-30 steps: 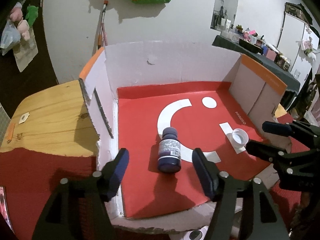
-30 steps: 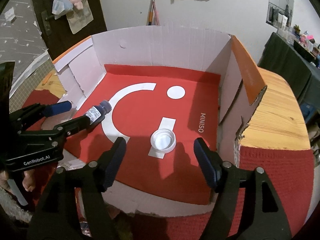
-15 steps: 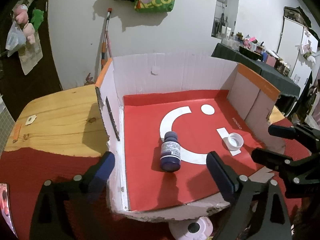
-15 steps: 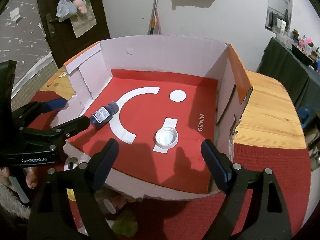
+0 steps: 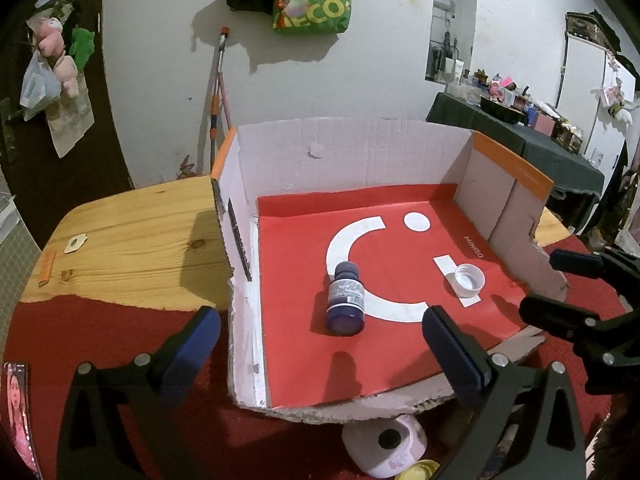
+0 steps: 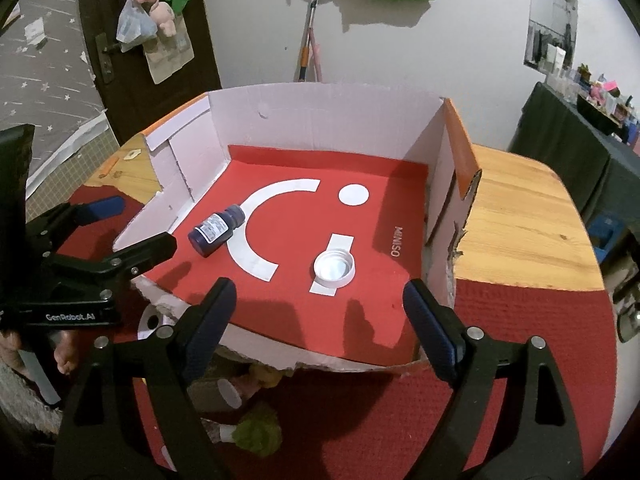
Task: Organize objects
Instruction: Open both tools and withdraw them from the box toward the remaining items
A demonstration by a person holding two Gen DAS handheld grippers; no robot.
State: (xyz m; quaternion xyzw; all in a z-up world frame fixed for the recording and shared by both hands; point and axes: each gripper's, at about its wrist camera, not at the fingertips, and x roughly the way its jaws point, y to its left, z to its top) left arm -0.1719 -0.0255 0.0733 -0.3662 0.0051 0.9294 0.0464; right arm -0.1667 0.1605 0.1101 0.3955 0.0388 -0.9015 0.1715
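Left wrist view, bottle [image 5: 345, 298] lying flat, cap pointing away, both jaws wide, empty.

Two wrist cameras, each behind its own tool, look steeply down, close, into one shared box [image 5: 360, 148] [image 6: 320, 112] ahead.

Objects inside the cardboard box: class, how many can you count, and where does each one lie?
2. A dark blue bottle lies on its side across the white arc, left of centre. A white cap sits open side up on the white stripe, nearer the right wall. Nothing seems hidden.
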